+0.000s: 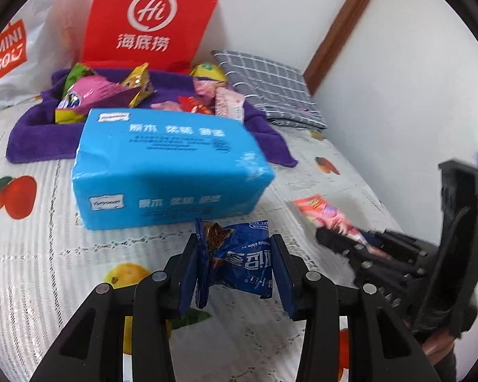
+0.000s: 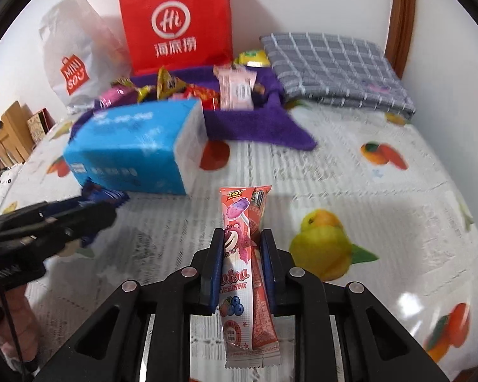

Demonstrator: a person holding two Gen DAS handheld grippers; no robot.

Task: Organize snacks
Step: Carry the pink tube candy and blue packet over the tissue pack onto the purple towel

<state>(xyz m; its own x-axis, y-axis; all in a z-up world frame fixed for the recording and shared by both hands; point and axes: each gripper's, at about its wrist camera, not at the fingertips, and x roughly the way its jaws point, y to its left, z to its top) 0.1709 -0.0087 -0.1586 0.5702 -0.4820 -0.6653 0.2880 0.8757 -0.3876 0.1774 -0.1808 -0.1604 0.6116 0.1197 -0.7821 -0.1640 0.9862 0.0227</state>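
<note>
White walls with a brown wooden trim close in a bed (image 1: 28, 254) covered by a pale quilted spread printed with fruit. Near the middle of the bed lies a bright blue tissue pack (image 1: 169, 165), and it serves well as the landmark. Behind the tissue pack, toward the wall, a purple towel (image 1: 38, 133) is spread out with a heap of snack packets (image 1: 111, 92) on it (pink, yellow and red wrappers, too jumbled to count). Behind the towel a red paper bag (image 1: 149, 16) stands upright against the wall, with a white shopping bag (image 1: 12, 54) on its left, and a grey checked cushion (image 1: 267, 86) lies to the right of the towel. Just in front of the tissue pack, the left claw (image 1: 235, 254) is clamped on a dark blue snack packet (image 1: 239, 251), whose crumpled wrapper is pinched between both blue pads and held up off the spread. To the right of the tissue pack and nearer the camera, the right claw (image 2: 242, 261) is closed on a long pink lollipop packet (image 2: 242, 254); the packet points lengthwise along the fingers, with its top end sticking out past the tips toward the tissue pack and its crimped bottom end hanging back between the black arms.
</note>
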